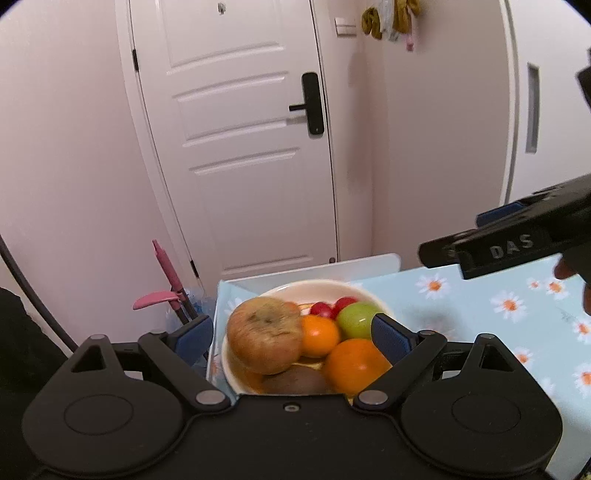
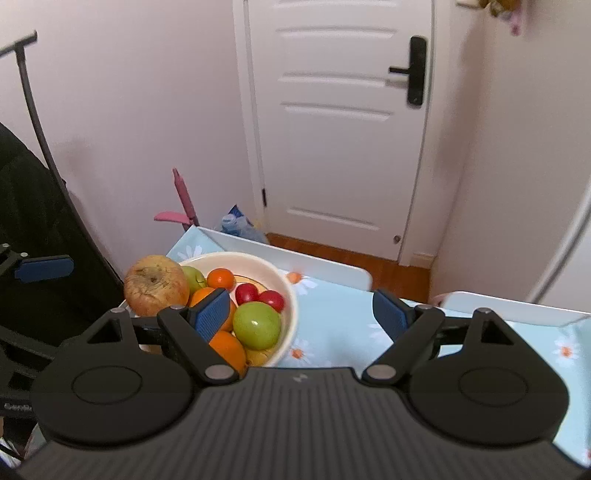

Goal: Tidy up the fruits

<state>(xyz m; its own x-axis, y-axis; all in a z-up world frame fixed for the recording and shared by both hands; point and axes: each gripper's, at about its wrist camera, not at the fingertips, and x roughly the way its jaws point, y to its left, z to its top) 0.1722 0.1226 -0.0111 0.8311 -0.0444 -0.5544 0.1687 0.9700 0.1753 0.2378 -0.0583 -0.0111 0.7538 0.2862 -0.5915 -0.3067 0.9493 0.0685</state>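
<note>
Left hand-held gripper [image 1: 291, 332], right hand-held gripper [image 1: 476, 254] marked "DAS"

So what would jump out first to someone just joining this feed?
The cream bowl piled with fruit near the table's far-left corner, and above all the big wrinkled apple at its left edge. Around it sit oranges, a green apple and small red fruits. Both tools, left and right, are open and empty.

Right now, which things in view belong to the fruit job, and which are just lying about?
Job: cream ceramic bowl; big wrinkled brownish apple; green apple; oranges; red cherry tomatoes; brown kiwi.

Lying about: pink-handled mop; white door; rags on a wall hook.
</note>
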